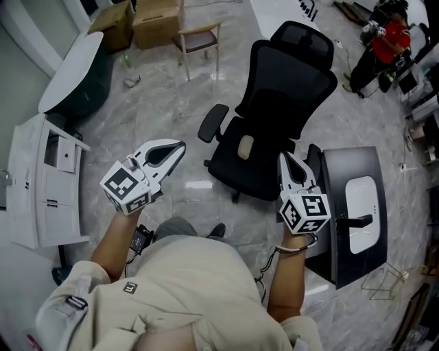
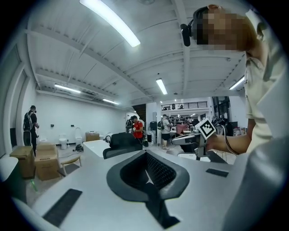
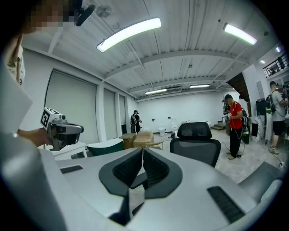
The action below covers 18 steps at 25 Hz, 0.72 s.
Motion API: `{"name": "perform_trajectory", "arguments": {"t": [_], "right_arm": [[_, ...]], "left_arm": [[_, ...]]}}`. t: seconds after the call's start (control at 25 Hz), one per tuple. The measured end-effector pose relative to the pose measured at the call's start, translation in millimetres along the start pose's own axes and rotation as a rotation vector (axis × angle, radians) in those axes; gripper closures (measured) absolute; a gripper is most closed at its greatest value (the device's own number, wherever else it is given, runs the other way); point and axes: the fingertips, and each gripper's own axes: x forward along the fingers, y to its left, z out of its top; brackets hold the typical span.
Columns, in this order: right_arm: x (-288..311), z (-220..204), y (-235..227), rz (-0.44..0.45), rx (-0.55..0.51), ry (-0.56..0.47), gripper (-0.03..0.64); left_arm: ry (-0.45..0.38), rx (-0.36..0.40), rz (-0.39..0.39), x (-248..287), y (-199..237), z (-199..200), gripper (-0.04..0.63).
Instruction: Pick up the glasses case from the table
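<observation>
On a dark table (image 1: pixel 346 171) at the right of the head view lies a white rounded oblong thing (image 1: pixel 361 212); it may be the glasses case, though I cannot tell for sure. My right gripper (image 1: pixel 282 159) hovers left of that table, apart from it, jaws shut with nothing between them (image 3: pixel 142 150). My left gripper (image 1: pixel 180 147) hangs over the floor further left, also shut and empty (image 2: pixel 146 153). Each gripper view shows the other gripper: the right one's marker cube (image 2: pixel 207 128) and the left gripper (image 3: pixel 63 131). Neither gripper view shows the white thing.
A black office chair (image 1: pixel 274 123) stands just ahead between the grippers. A white cabinet (image 1: pixel 44 185) and a white-topped green table (image 1: pixel 72 68) are at the left. Cardboard boxes (image 1: pixel 154 20) and a wooden chair (image 1: pixel 199 38) sit further back. A person in red (image 1: pixel 387 41) stands far right.
</observation>
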Motion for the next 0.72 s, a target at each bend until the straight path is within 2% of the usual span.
{"name": "perform_trajectory", "arguments": {"t": [0.2,0.4,0.72], "right_arm": [[-10.9,-4.9,-18.4,-0.033,0.04,-0.011,0.592],[-26.9,-7.1,-42.5,-0.105,0.064,-0.014,0.591],[-20.7,-14.9,-72.7,-0.242,0.103,-0.003,0.592]], "left_arm": [[0.026,0.019,-0.032,18.4,-3.9,1.1,0.581],[0.018,0.021,-0.097,55.1,-4.4,7.9,0.581],[-0.01,0.035,-0.257,119.3,17.7,7.3,0.581]]}}
